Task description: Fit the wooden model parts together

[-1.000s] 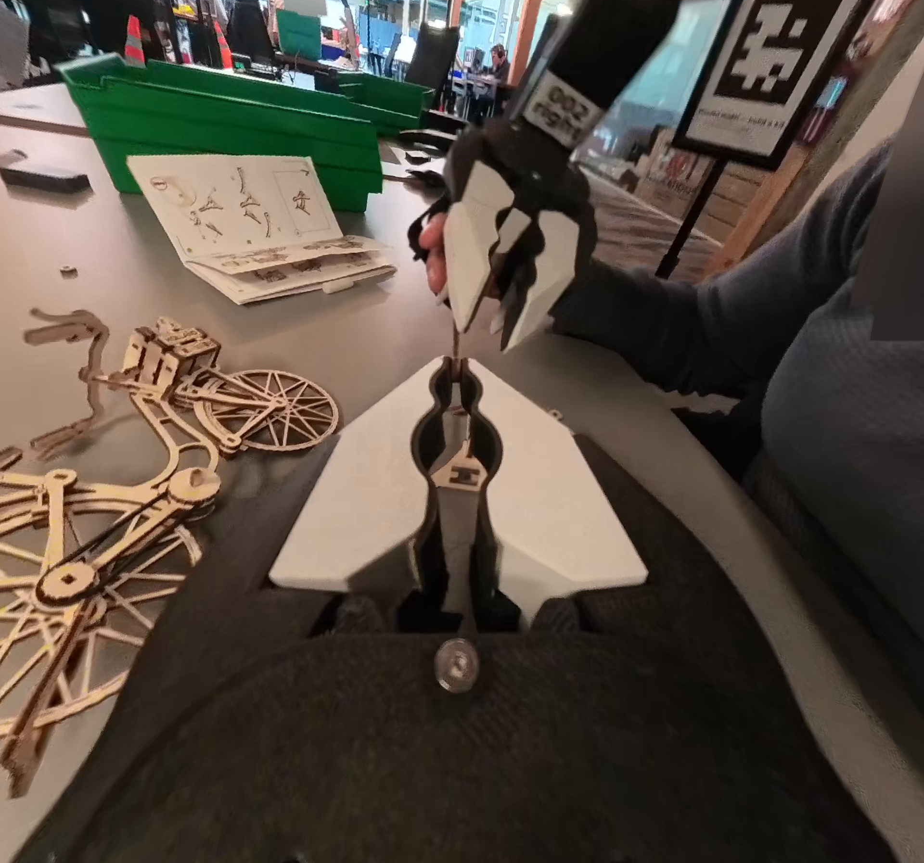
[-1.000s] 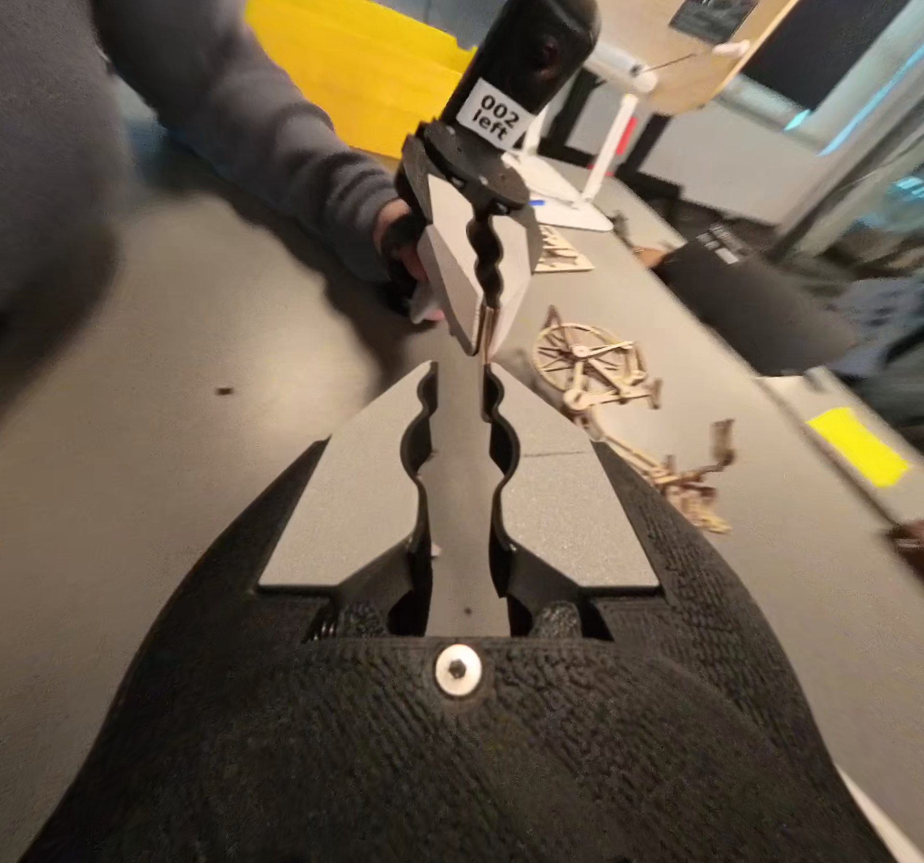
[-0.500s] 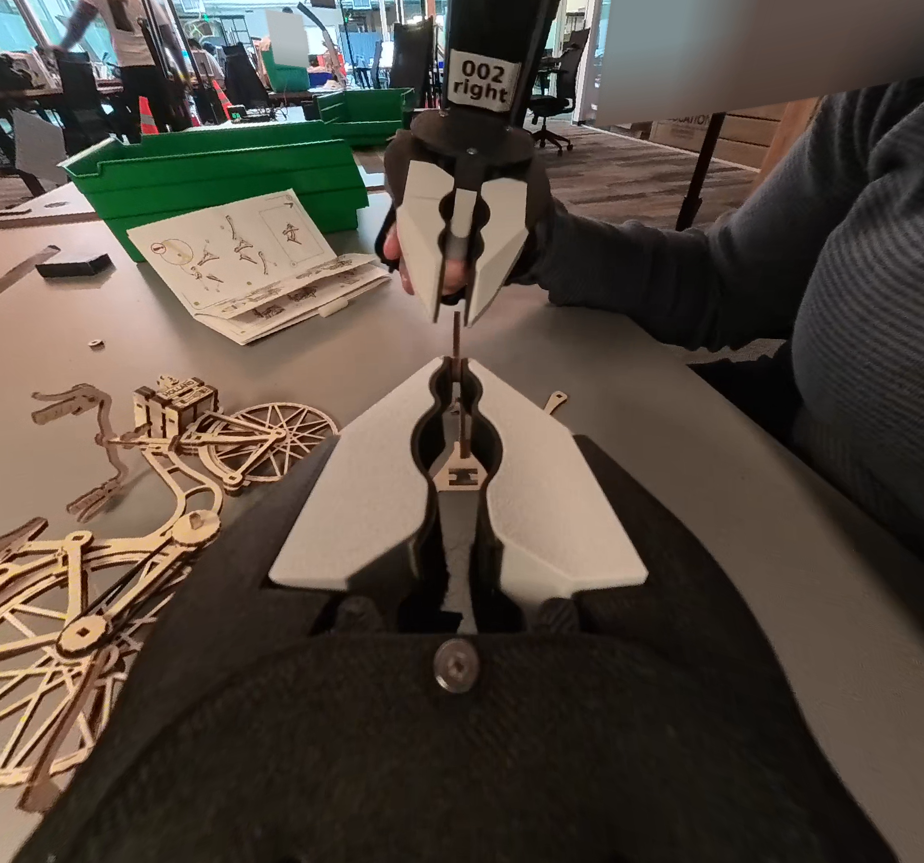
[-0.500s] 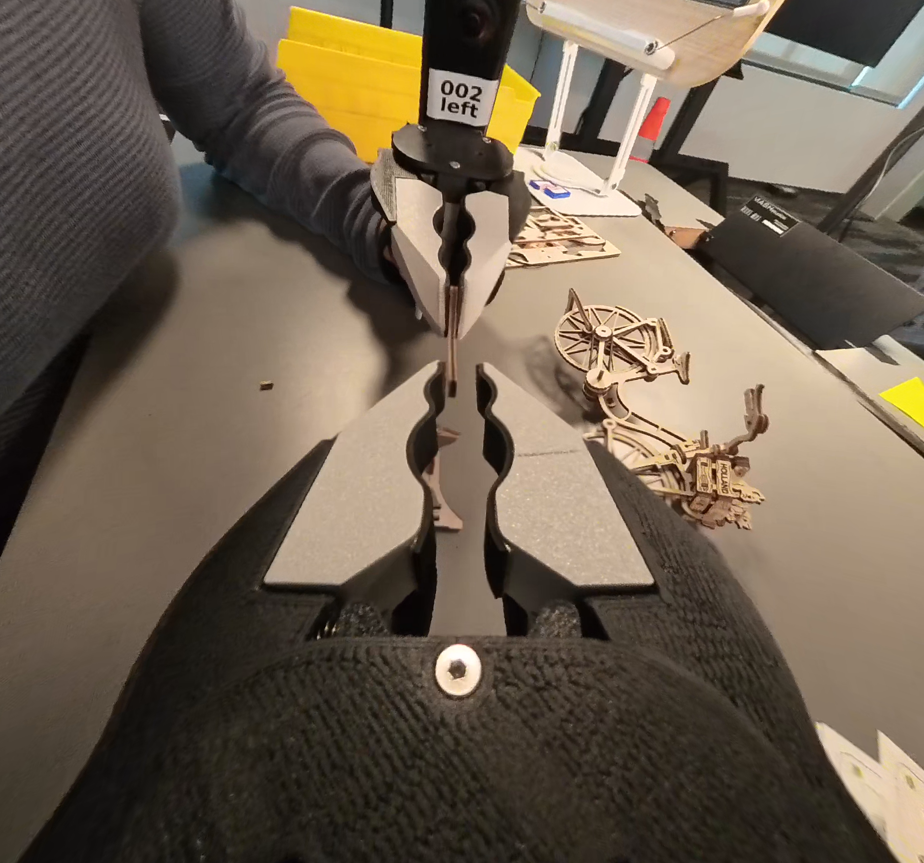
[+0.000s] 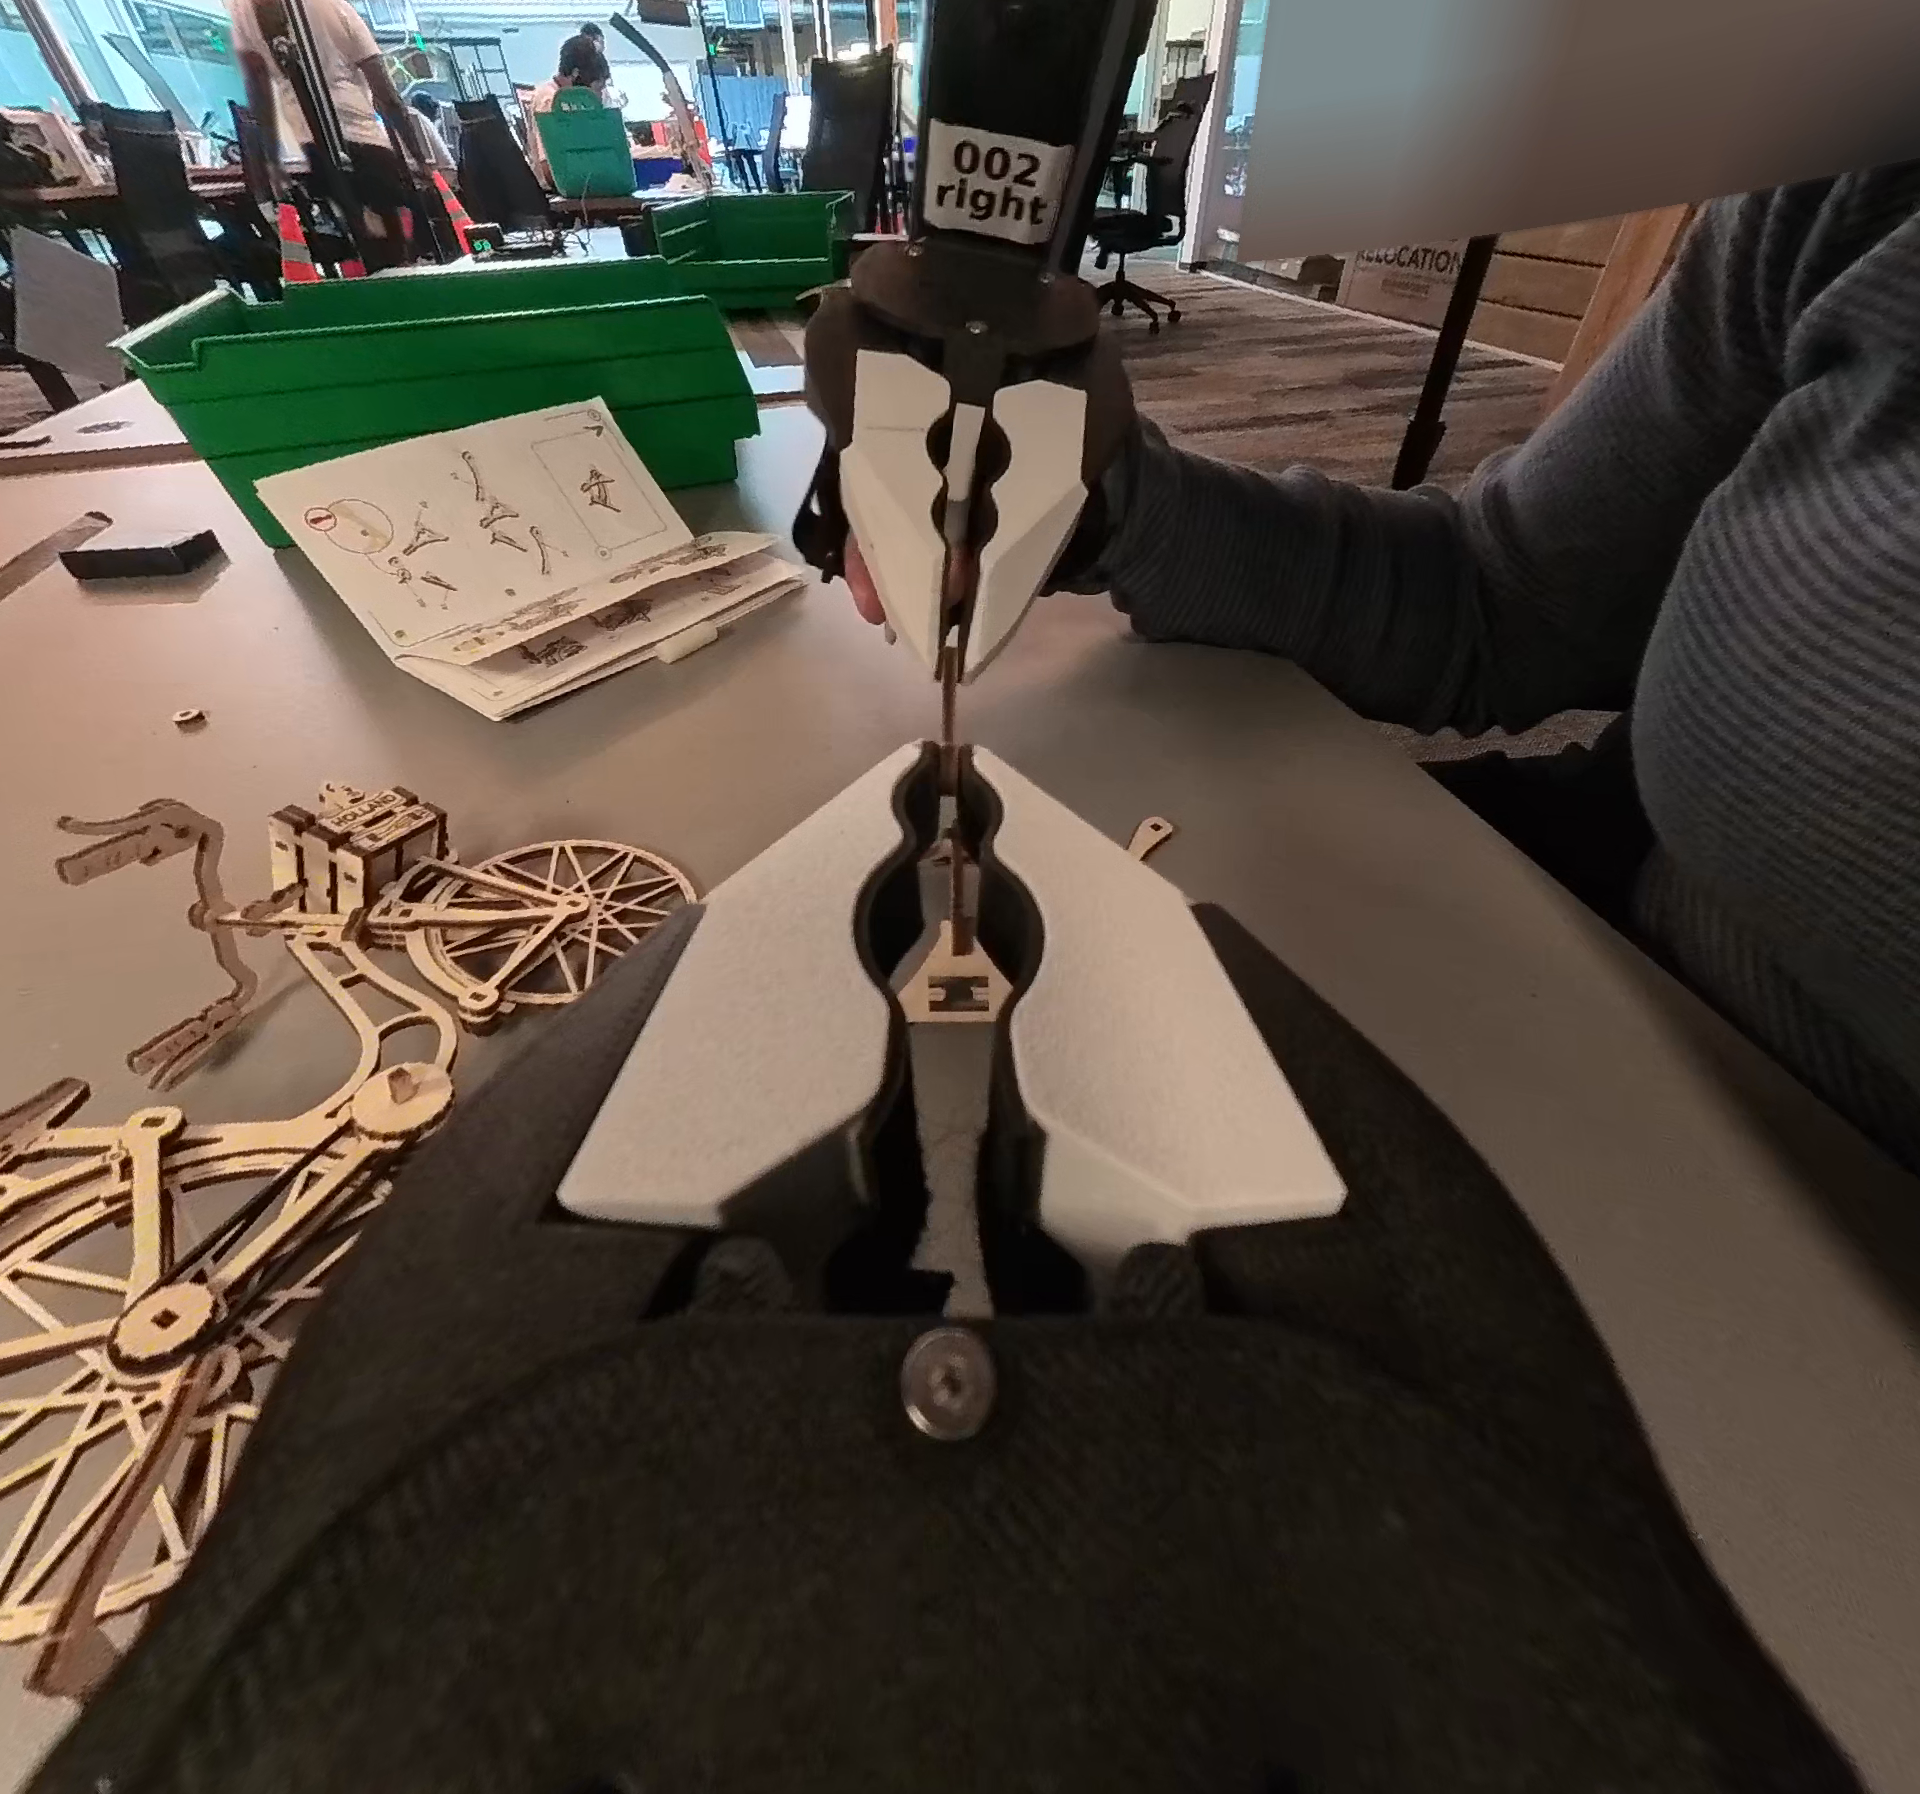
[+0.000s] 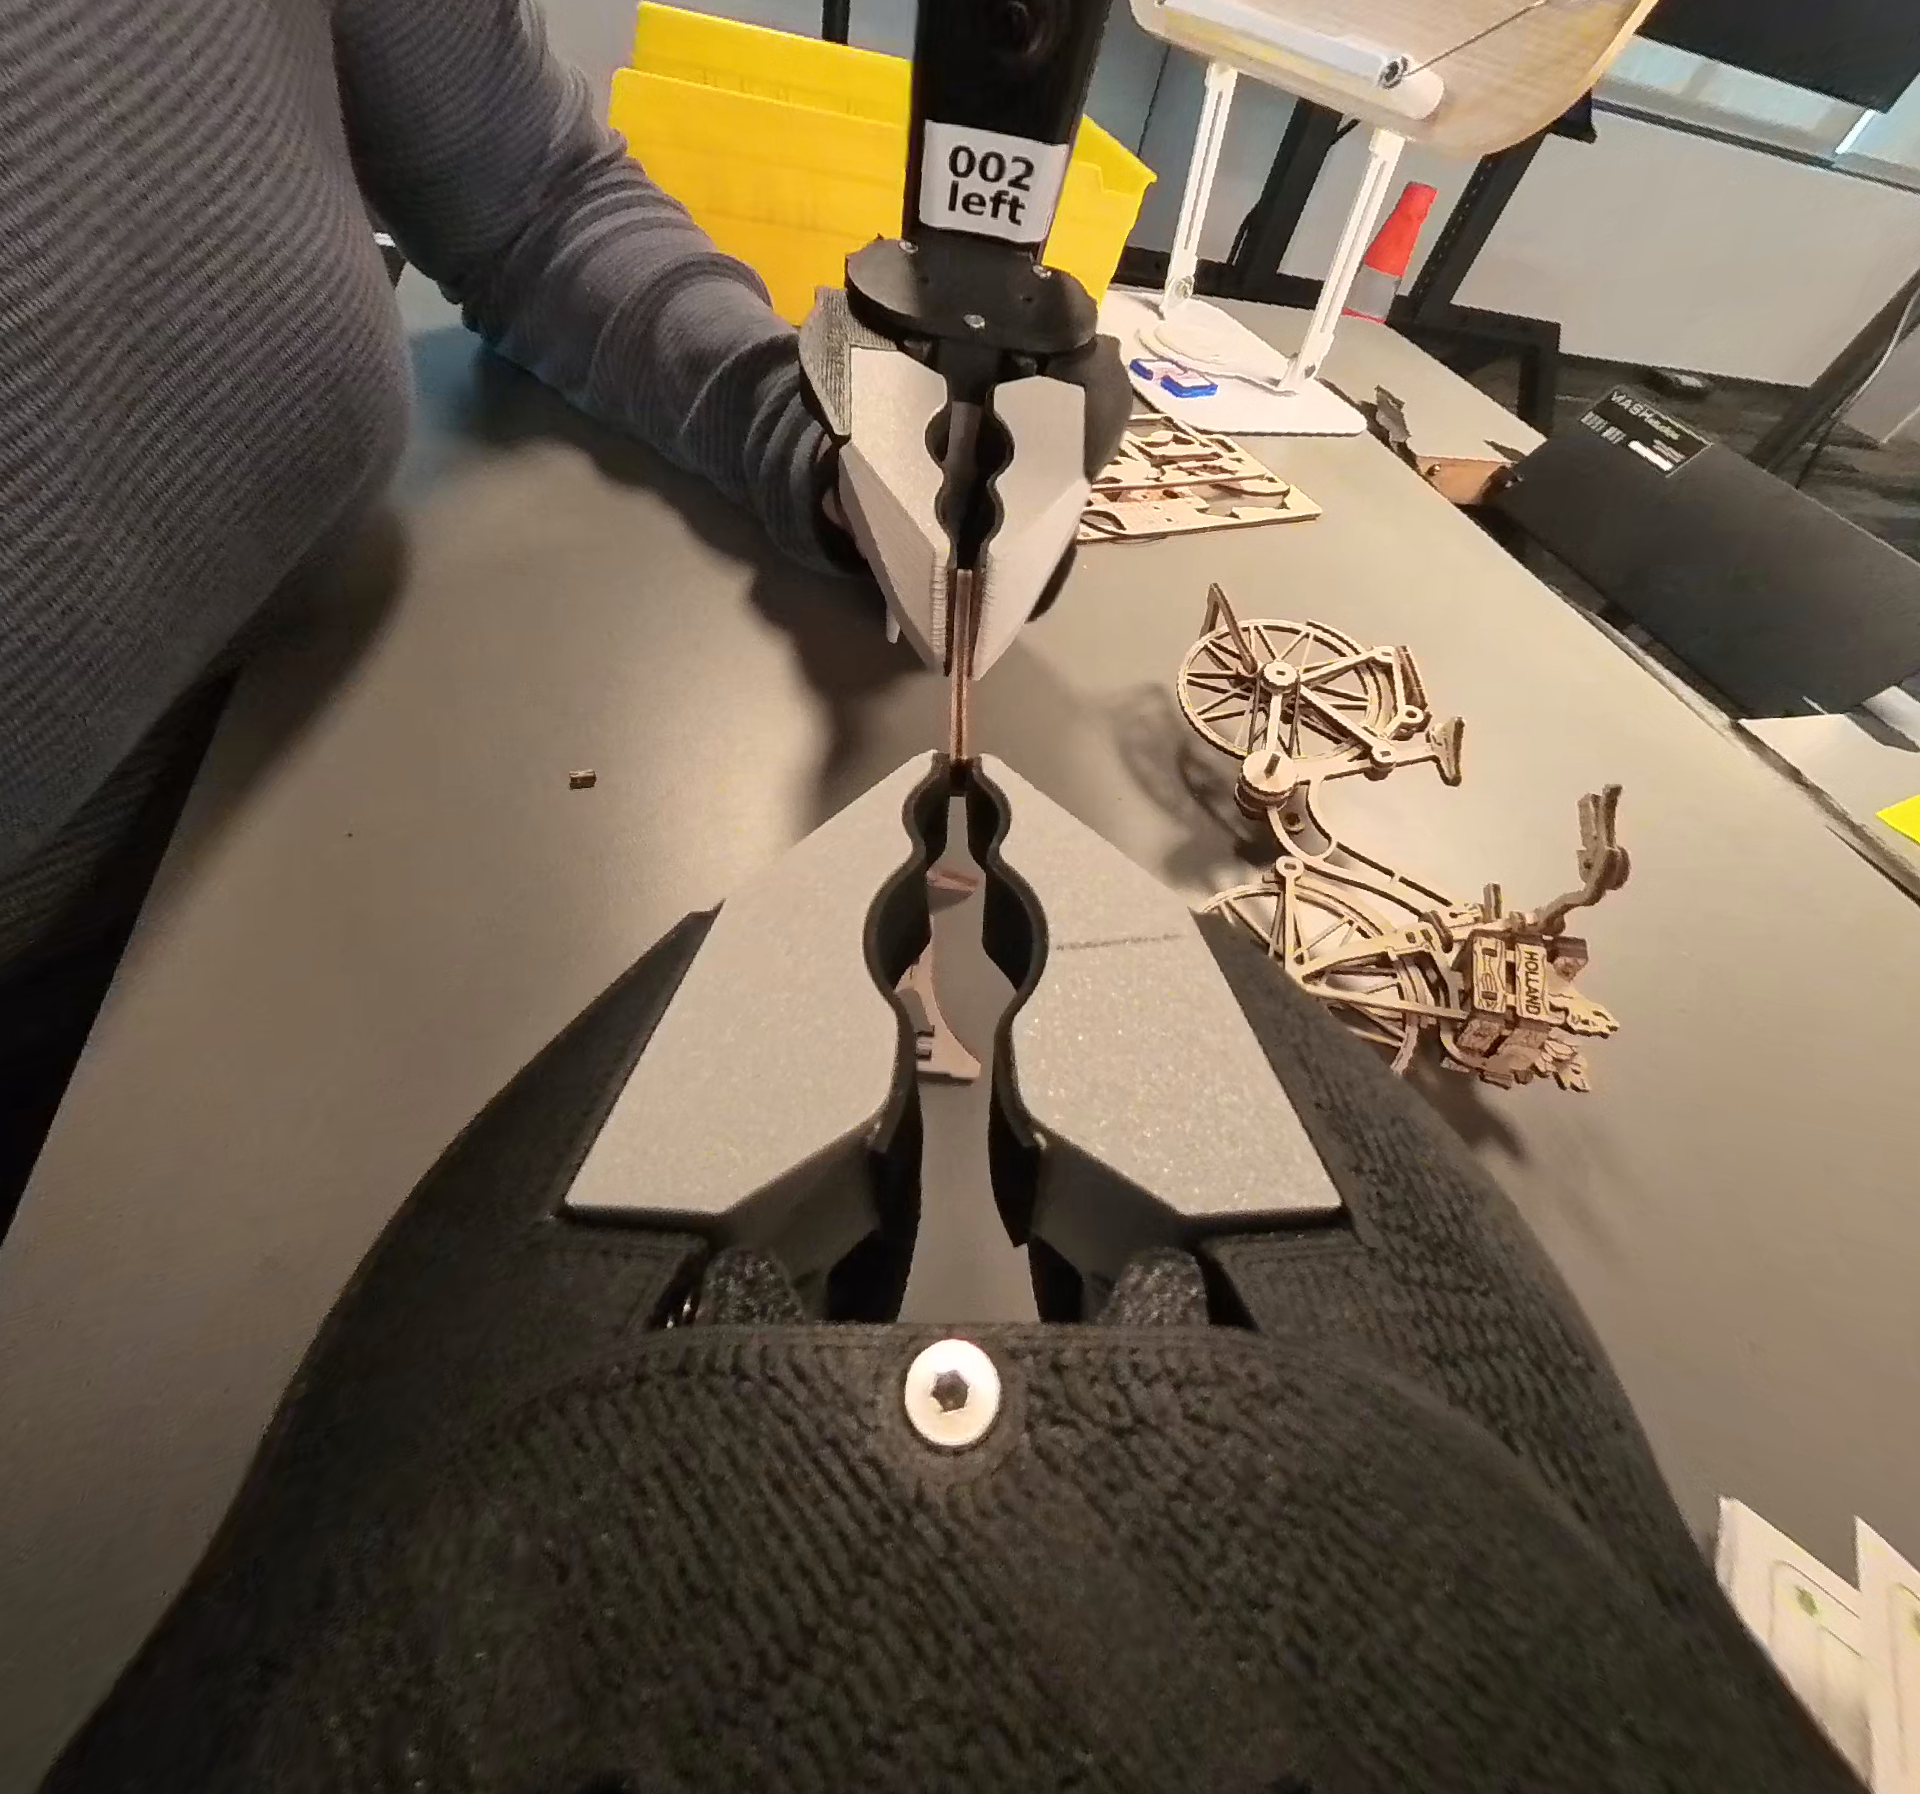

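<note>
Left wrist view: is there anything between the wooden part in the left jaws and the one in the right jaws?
Nothing visible does. The left gripper and right gripper face tip to tip, shut on the left part and right part, which seem to meet in the gap. The bicycle model lies aside.

We hold the left tool (image 5: pixel 948 757) and the right tool (image 6: pixel 954 770) tip to tip above the bench, each pinched nearly closed on a thin wooden strip (image 6: pixel 962 705) between them; grey-sleeved forearms (image 5: pixel 1351 581) reach in from the sides
</note>
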